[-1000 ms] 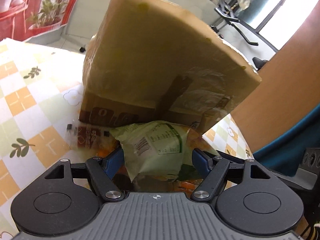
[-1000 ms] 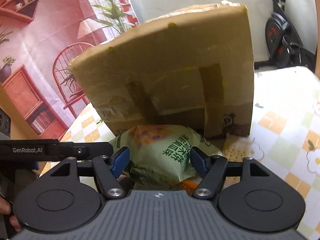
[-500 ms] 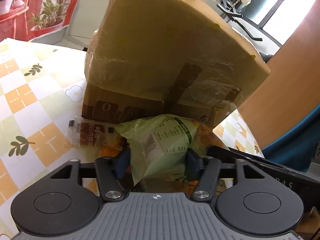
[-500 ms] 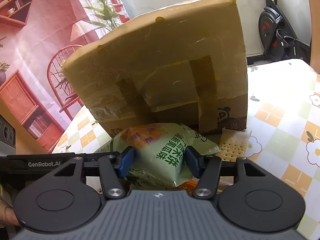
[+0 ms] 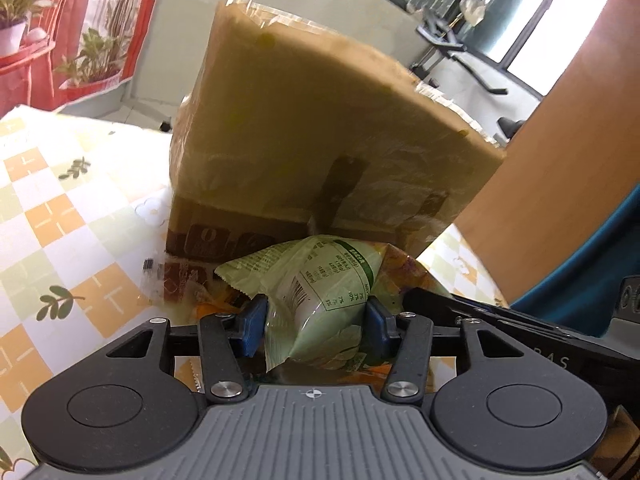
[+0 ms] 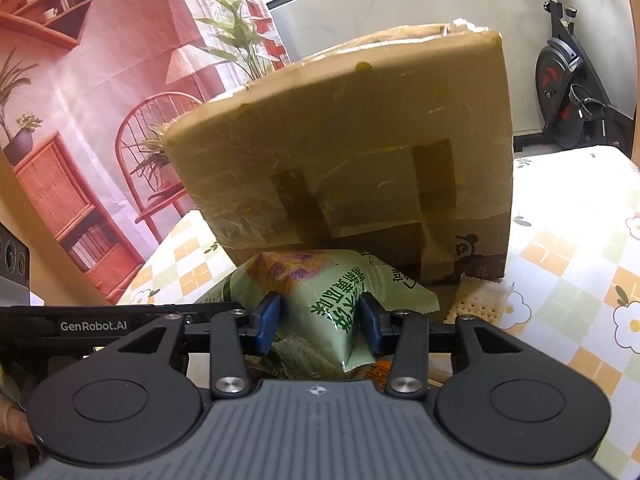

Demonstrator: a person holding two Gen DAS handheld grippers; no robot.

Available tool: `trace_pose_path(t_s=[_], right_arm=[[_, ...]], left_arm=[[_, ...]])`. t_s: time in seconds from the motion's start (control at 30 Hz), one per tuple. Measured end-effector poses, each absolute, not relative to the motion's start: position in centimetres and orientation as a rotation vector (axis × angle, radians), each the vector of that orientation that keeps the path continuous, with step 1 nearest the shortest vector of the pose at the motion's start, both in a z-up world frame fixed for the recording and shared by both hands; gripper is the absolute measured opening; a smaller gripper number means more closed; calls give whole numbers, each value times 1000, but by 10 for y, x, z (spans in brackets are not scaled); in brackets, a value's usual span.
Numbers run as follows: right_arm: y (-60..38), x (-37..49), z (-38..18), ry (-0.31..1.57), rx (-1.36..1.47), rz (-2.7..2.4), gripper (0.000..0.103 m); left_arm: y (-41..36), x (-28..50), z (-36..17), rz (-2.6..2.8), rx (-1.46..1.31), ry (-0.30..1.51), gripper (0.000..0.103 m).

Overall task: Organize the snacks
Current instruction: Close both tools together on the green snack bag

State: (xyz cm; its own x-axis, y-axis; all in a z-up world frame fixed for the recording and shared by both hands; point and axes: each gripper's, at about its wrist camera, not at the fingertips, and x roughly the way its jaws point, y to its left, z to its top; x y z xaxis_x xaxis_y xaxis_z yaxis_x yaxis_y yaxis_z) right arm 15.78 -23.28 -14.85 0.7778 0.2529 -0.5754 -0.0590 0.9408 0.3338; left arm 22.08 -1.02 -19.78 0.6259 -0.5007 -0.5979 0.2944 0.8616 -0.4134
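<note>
both of your grippers have just been closing, and the same green snack bag (image 5: pixel 320 300) sits between each pair of fingers. a second ago the blue pads stood clear of the pouch on either side; now your left gripper (image 5: pixel 316 322) has its fingers (image 5: pixel 252 324) pressed into the end with the barcode and nutrition panel, and the film there bulges and creases between them. your right gripper (image 6: pixel 318 322) has narrowed more, and its fingers (image 6: pixel 268 320) pinch the end with the green printed characters into a tight waist. so you hold one bag by two ends, left fingers at a middling gap, right fingers closer together.

the bag lies low in front of the taped cardboard box (image 5: pixel 320 144), just at its base, on top of other wrappers on the checked worktop (image 5: pixel 52 240). whether it has lifted clear of those wrappers you cannot tell from here. a clear cracker pack (image 6: pixel 476 306) lies just beside it on the right, by the foot of the box.

for the task, this reads as the grasp being made, not the move itself: the bag is secured and nothing is sorted yet. the box's near side is closed and taped, and no opening shows. the pouch is puffy and slippery, so a hard squeeze could pop it or let it squirt out.
</note>
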Motion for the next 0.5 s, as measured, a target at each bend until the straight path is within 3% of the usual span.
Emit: trace_pose_path(t_s=[0.5], right_arm=[[-231,141,-108,554,307,194,44]], left_arm=[[-5,202,-155,-520,-298,628,50]])
